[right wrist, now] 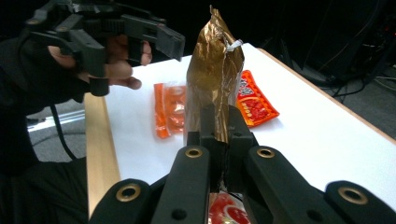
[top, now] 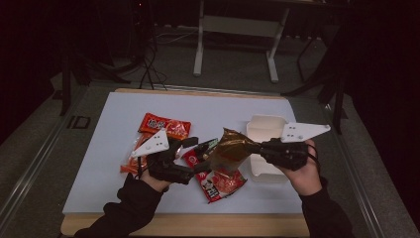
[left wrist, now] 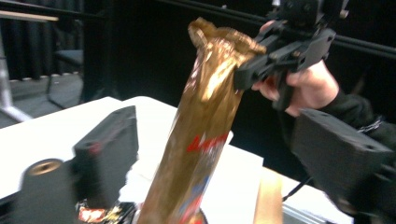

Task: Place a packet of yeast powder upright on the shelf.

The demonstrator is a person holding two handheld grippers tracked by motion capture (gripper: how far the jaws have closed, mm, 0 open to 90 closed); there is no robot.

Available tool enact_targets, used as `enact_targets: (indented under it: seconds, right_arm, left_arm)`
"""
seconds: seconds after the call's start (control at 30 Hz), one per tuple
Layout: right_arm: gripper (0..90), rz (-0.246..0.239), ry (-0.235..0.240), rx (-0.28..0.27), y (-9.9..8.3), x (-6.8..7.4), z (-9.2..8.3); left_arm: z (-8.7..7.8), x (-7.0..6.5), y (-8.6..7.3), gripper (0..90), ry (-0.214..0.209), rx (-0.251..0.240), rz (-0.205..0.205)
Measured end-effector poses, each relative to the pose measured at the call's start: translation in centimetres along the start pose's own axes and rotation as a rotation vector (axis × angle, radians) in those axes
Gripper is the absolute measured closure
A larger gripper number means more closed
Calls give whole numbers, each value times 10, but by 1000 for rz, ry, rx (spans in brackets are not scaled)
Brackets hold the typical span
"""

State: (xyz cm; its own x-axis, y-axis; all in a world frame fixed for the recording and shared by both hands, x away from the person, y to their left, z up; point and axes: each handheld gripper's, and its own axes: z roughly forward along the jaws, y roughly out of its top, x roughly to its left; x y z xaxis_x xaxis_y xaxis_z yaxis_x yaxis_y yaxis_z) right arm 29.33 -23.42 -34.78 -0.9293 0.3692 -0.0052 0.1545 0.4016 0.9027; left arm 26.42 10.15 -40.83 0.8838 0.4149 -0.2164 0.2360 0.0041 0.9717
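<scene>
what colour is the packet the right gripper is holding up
Shiny gold-brown foil packet with some red lettering, clearest in the left gripper view.

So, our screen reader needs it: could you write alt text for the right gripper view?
The right gripper is clamped on the end of a gold snack packet held above a white table. Behind lie two orange-red packets, and the left gripper hangs at upper left.
</scene>
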Motion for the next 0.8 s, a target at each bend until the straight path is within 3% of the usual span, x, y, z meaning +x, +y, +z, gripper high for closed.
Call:
enact_targets:
  seconds: [0.17, 0.23, 0.3, 0.47, 0.8]
  right_arm:
    - [895, -7, -23, 3, 0, -10, -7]
    - [895, -11, -32, 5, 0, -13, -8]
    - [896, -11, -59, -2, 0, -22, -13]
    - [895, -10, -86, -31, 0, -36, -22]
    - [895, -7, -137, -43, 4, -63, -32]
  left_arm:
    - [-11, 2, -8, 36, 53, 33, -11]
    - [-15, 4, -10, 35, 64, 31, -21]
    - [-23, 6, -17, 35, 89, 60, -17]
    - [-36, 9, -29, 36, 106, 86, -28]
    - [-57, 14, -52, 37, 152, 84, -31]
